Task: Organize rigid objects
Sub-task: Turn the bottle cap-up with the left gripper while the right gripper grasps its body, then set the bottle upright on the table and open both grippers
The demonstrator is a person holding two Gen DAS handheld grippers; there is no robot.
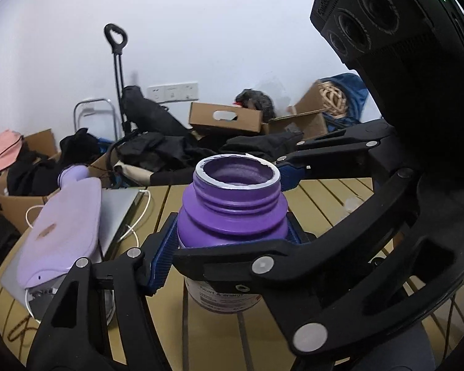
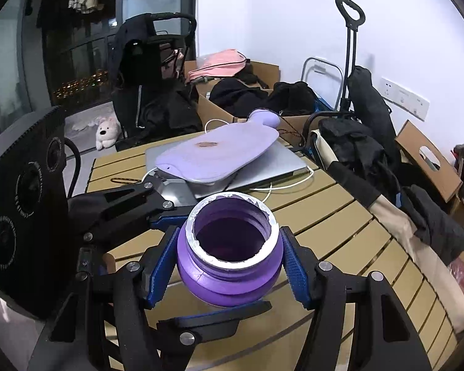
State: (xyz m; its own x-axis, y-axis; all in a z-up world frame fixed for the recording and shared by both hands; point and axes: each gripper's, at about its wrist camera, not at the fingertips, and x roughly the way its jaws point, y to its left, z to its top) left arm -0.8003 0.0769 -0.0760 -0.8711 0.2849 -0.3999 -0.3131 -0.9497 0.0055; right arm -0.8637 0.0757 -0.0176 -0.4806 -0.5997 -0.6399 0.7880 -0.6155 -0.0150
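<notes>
An open purple bottle [image 1: 232, 216] with no cap and torn foil on its rim stands upright over the slatted wooden table [image 1: 324, 198]. My left gripper [image 1: 229, 241] has its blue pads against the bottle's shoulder on both sides. My right gripper [image 2: 229, 266] also has its blue pads on both sides of the same bottle [image 2: 229, 266], just below the neck. The right gripper's arms cross in front of the bottle in the left wrist view. Both grippers are shut on it.
A lilac hot-water bottle [image 2: 216, 151] lies on a silver laptop [image 2: 275, 167] with a white cable at the table's far side. Black clothes and a beige bag [image 2: 386, 204] drape the right edge. Cardboard boxes [image 1: 225, 117] and a trolley stand beyond.
</notes>
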